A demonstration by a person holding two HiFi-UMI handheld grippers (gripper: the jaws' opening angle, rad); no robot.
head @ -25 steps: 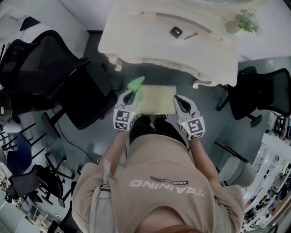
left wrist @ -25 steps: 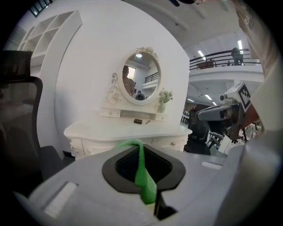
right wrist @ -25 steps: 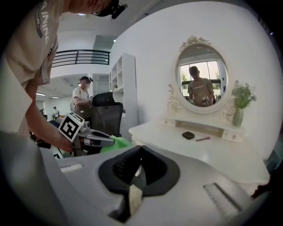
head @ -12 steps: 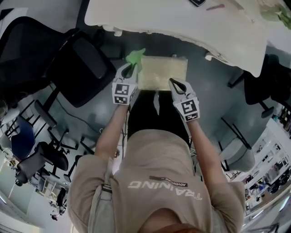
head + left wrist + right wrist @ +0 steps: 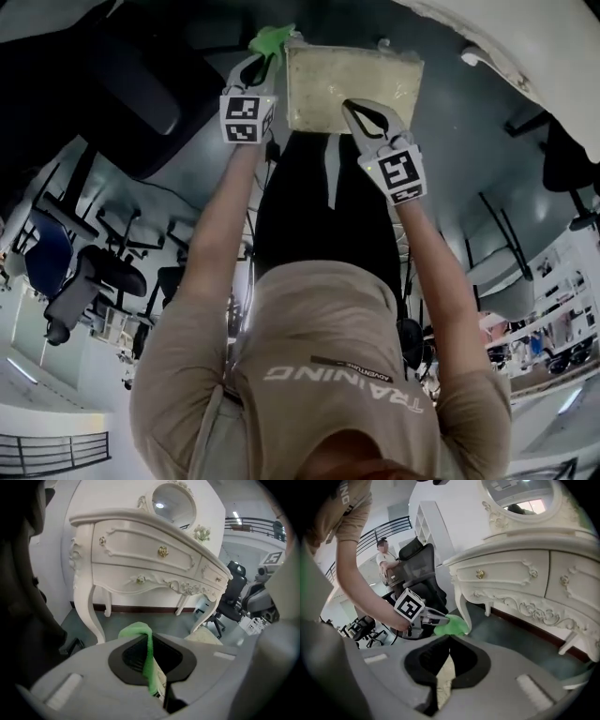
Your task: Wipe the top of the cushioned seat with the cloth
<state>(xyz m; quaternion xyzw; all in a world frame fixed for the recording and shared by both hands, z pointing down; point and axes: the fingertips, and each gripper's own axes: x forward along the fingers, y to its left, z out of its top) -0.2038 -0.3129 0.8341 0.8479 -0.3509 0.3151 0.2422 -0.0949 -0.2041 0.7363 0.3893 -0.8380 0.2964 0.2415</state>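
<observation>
The cushioned seat [image 5: 352, 89] is a pale beige square pad at the top of the head view, in front of the person's dark legs. My left gripper [image 5: 255, 67] hangs by the seat's left far corner, shut on a bright green cloth [image 5: 272, 39] that bunches out past its tips. In the left gripper view the cloth [image 5: 136, 631] drapes between the pads, with the seat [image 5: 206, 638] to the right. My right gripper [image 5: 354, 108] is over the seat's near edge, jaw tips together and holding nothing. In its own view the seat [image 5: 446, 677] shows below the right gripper [image 5: 449, 638].
A white carved dressing table [image 5: 140, 550] stands just beyond the seat, its leg [image 5: 461, 606] close to the cloth. Black office chairs [image 5: 141, 94] crowd the left, and another chair [image 5: 572, 159] is at the right. A person [image 5: 386, 559] stands far off.
The view has swung down, so the seat and both grippers now sit at the top. The right gripper has moved from the seat's right side to its near edge. The left still holds the cloth.
</observation>
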